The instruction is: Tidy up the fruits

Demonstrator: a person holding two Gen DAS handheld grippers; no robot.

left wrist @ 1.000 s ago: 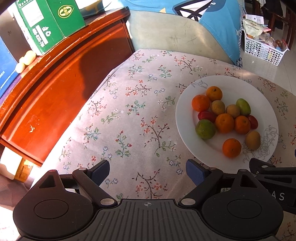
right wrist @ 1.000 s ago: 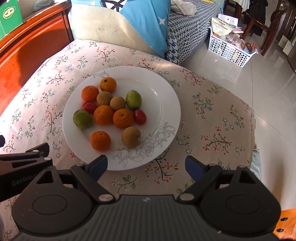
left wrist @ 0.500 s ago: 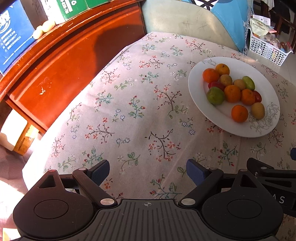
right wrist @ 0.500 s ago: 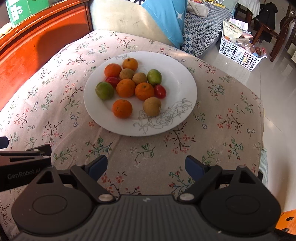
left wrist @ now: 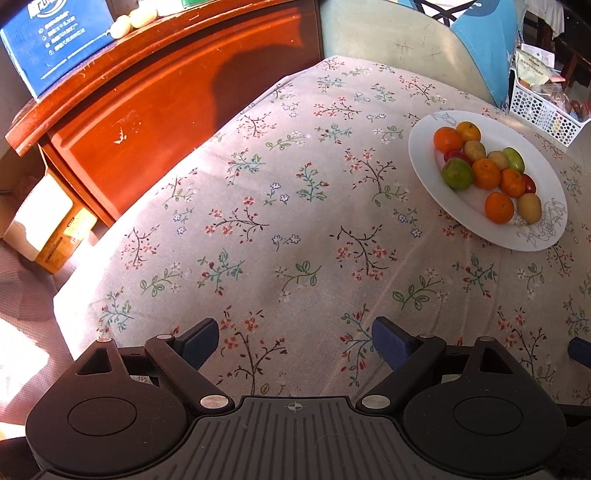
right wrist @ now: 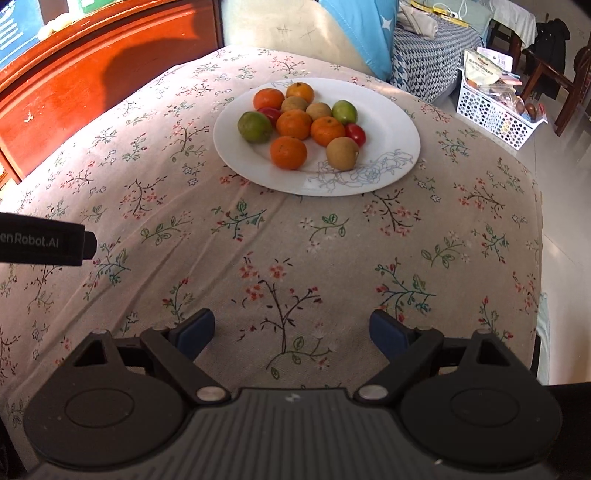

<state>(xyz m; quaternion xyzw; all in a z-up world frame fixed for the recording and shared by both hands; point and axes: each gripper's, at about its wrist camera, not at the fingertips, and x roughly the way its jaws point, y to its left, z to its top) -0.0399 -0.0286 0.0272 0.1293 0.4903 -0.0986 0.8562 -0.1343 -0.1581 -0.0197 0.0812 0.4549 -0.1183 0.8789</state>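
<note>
We see the bench [right wrist: 332, 251] first, draped in a flowered cloth that hangs over its rounded edges. Behind its far left edge stands a red-brown wooden cabinet [left wrist: 155, 122] with a blue box [left wrist: 55, 40] on top; beyond the far edge leans a pale cushion [right wrist: 295, 33] with a blue cloth over it, and off the far right corner a white perforated basket [right wrist: 495, 114] sits on the floor.

Next comes the white plate [right wrist: 391, 122], an oval in the right wrist view, its long axis running across the bench from left to right. It lies toward the far edge, nearer the middle than either side, with a line-drawn flower on its near right rim. In the left wrist view the same plate [left wrist: 424, 166] sits off to the far right.

On the plate the fruits [right wrist: 306, 122] lie clustered on its left half, most of them touching. We count five oranges [right wrist: 288, 152], two green fruits [right wrist: 255, 126], three brown kiwi-like fruits [right wrist: 341, 153] and two small red ones [right wrist: 355, 133]. The front brown fruit is slightly egg-shaped, its long axis slanting toward the near right rim; the rest look round, so we cannot tell a direction for them.

The left claw [left wrist: 295, 341] hangs over the near left part of the bench, its blue pads spread wide with only cloth between them. The right claw [right wrist: 291, 332] hangs over the near edge, likewise spread wide and gripping nothing. Both are well apart from the plate.
</note>
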